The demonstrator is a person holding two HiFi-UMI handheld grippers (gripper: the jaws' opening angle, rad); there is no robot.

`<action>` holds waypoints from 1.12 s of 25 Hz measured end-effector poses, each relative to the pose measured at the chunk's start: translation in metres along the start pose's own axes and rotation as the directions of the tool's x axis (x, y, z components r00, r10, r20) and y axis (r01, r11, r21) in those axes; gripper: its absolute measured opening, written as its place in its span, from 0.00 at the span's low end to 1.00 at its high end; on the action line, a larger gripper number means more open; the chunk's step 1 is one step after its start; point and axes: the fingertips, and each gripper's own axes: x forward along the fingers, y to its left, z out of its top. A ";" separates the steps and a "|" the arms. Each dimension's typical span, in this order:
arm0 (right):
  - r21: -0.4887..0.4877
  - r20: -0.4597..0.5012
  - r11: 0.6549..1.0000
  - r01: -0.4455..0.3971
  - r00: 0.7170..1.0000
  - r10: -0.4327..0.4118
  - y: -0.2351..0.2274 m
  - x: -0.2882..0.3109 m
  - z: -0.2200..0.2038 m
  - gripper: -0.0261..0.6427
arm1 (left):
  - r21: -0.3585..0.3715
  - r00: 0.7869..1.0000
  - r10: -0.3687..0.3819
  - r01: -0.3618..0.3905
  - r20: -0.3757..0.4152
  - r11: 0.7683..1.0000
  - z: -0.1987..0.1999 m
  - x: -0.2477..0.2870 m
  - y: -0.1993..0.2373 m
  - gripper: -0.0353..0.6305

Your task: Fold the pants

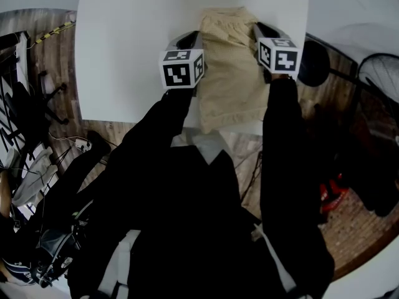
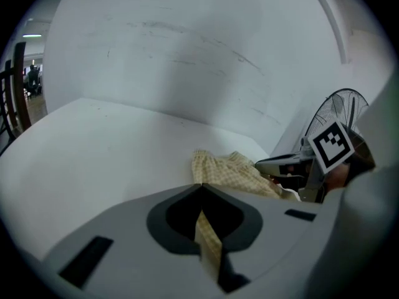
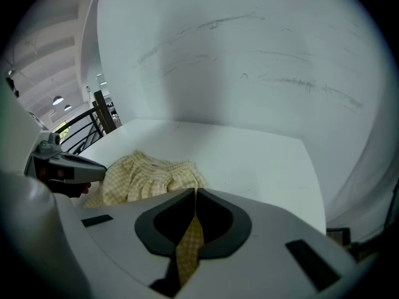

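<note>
Head view: checked pants [image 1: 229,73] lie lengthwise on the white table [image 1: 124,55].
Left gripper view: left tongs [image 2: 201,189] clench one pants edge.
Right gripper view: right tongs [image 3: 193,195] clench the opposite edge.
Risk: uneven lifting could pull these thin pinches free, skewing the fold.
</note>
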 end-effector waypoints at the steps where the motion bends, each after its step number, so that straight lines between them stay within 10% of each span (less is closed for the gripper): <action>1: -0.007 0.001 1.000 0.005 1.000 -0.005 -0.002 -0.001 0.000 0.05 | 0.013 1.000 0.000 0.000 0.002 1.000 0.001 -0.001 -0.002 0.06; 28: 0.057 0.136 0.998 0.034 0.990 -0.041 0.004 -0.092 -0.005 0.05 | 0.109 0.988 -0.135 0.127 0.073 0.986 -0.002 -0.066 -0.068 0.06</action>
